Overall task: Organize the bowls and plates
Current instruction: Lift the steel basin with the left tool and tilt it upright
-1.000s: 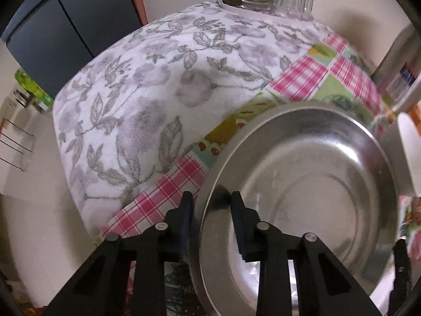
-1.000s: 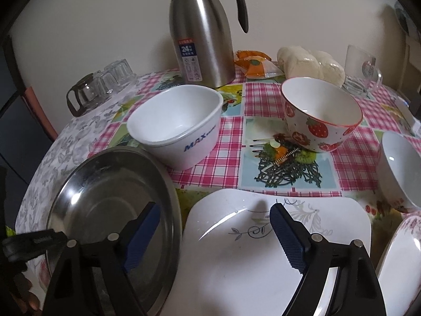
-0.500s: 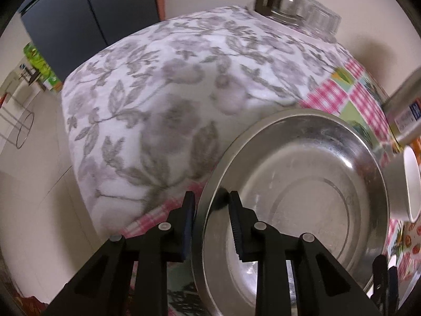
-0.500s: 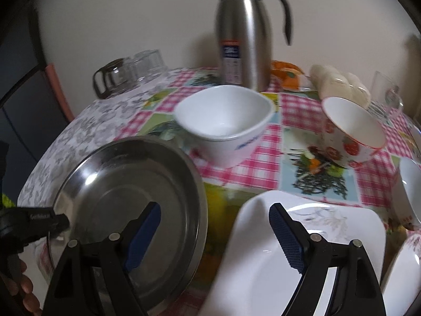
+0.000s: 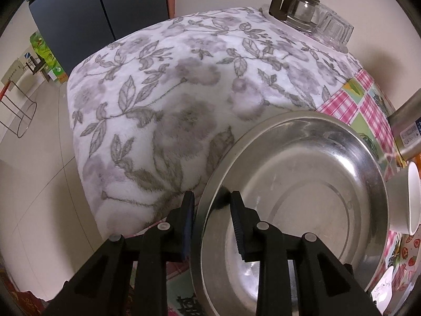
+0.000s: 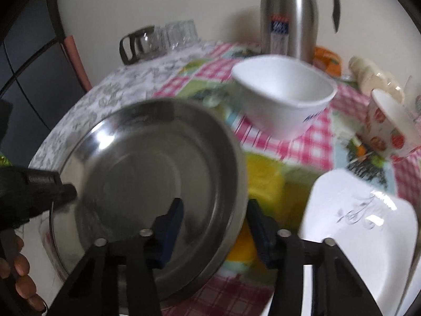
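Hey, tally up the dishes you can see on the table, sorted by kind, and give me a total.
Round stainless steel plate: 1
Square white plate with grey floral print: 1
Plain white bowl with blue lettering: 1
White bowl with red strawberry pattern: 1
Total: 4

Steel plate [image 5: 302, 192]: polished metal, glossy w/ faint scuffs. Floral cloth [image 5: 163, 100] on surface: soft, matt, fuzzy nap. Checked cover [image 6: 310, 142]: smooth, slight sheen. White bowl [image 6: 284, 94] and square plate [image 6: 368, 226]: glazed, glossy. Flask [image 6: 286, 13]: brushed metal. Tongs [image 5: 211, 226]: matt black plastic, ribbed blue pads.
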Demonstrator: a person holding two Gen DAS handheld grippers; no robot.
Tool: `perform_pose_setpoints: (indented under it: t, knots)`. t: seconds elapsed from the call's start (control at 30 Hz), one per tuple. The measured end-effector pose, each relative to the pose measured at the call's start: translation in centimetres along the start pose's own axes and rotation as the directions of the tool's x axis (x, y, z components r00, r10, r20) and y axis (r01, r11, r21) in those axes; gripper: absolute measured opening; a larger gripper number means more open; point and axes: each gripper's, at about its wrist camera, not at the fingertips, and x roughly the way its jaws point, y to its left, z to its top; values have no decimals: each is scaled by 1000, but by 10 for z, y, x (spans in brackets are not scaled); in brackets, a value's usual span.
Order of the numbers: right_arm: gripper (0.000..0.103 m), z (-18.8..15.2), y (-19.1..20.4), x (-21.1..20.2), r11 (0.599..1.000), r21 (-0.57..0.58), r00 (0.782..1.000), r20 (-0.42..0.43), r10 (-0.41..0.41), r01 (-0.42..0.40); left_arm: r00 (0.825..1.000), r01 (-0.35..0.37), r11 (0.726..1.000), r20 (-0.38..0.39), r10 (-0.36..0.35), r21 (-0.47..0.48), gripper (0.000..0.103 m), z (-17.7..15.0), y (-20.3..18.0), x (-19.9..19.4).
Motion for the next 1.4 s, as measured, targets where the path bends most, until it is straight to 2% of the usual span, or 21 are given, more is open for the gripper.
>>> perform_pose_setpoints:
  t: [0.07, 0.27, 0.53, 0.77, 1.03, 1.4]
  knots:
    - [38, -1, 7, 1, 1000, -27, 1000, -1, -1, 1, 1000, -8, 1000, 3, 8, 4, 31, 0, -1, 0]
    - [29, -3, 8, 0, 999, -31, 1000, 5, -7, 7, 1000, -14, 1000, 11, 13, 14, 29, 1, -1, -1]
    - [29, 1, 22, -24, 988, -144, 996, 72, -52, 62, 999, -7, 1000, 39, 7, 5, 28, 5, 4, -8]
    - [29, 4, 20, -36, 989, -133, 994, 94, -50, 62, 999, 28, 1000, 32, -28, -5, 28, 5, 3, -11]
    - [29, 9, 15, -62, 988, -133, 986, 158, -57, 79, 991, 87, 996, 96, -88, 16, 28, 2, -7, -36]
    - [29, 10, -12, -99, 989, -109, 972, 224, -73, 99, 975, 140, 987, 163, -151, 78, 28, -13, -31, -71]
